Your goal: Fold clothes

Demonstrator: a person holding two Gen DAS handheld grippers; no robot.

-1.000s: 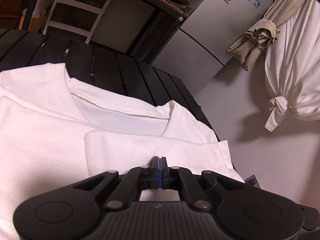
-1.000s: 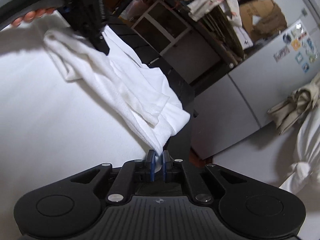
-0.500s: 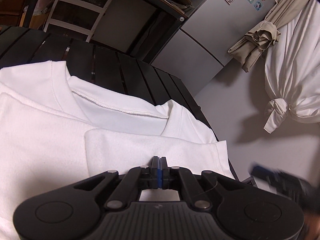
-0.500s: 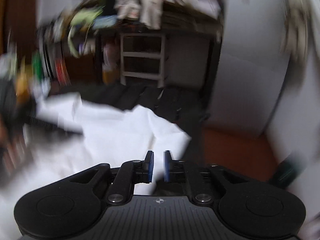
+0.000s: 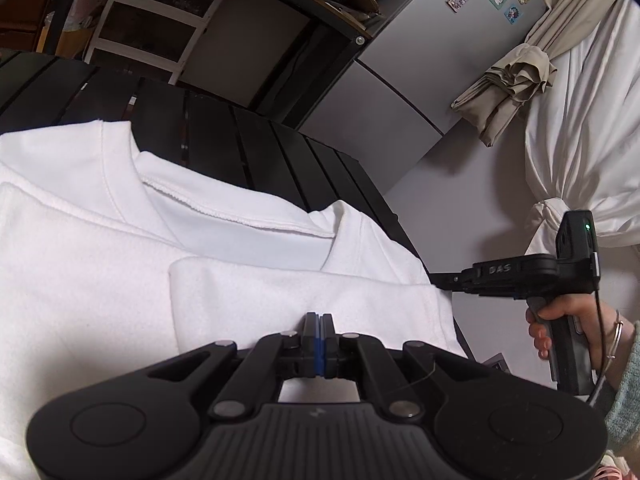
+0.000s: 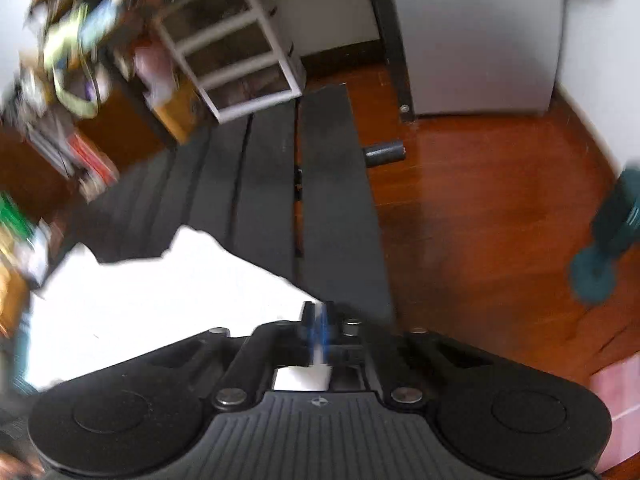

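A white shirt (image 5: 100,260) lies flat on the dark slatted table (image 5: 240,136), collar towards the far side, with one sleeve (image 5: 280,292) folded across its chest. My left gripper (image 5: 318,320) hovers shut just over that folded sleeve; no cloth shows between its pads. At the shirt's right edge my right gripper (image 5: 434,280) comes in from the side, held by a person's hand (image 5: 560,320). In the blurred right wrist view the right gripper (image 6: 318,312) is shut at the corner of the shirt (image 6: 160,300), and a white sliver shows between its pads.
The table (image 6: 328,200) ends just right of the shirt, above a wooden floor (image 6: 480,200). A grey fridge (image 5: 400,60), a white shelf unit (image 5: 160,20) and a knotted white curtain (image 5: 580,120) stand beyond. A teal object (image 6: 608,240) is on the floor.
My right gripper let go of the raised sleeve, swung across to the shirt's right edge, rolled, and shut there. It now shows in the left wrist view. The left gripper stayed put.
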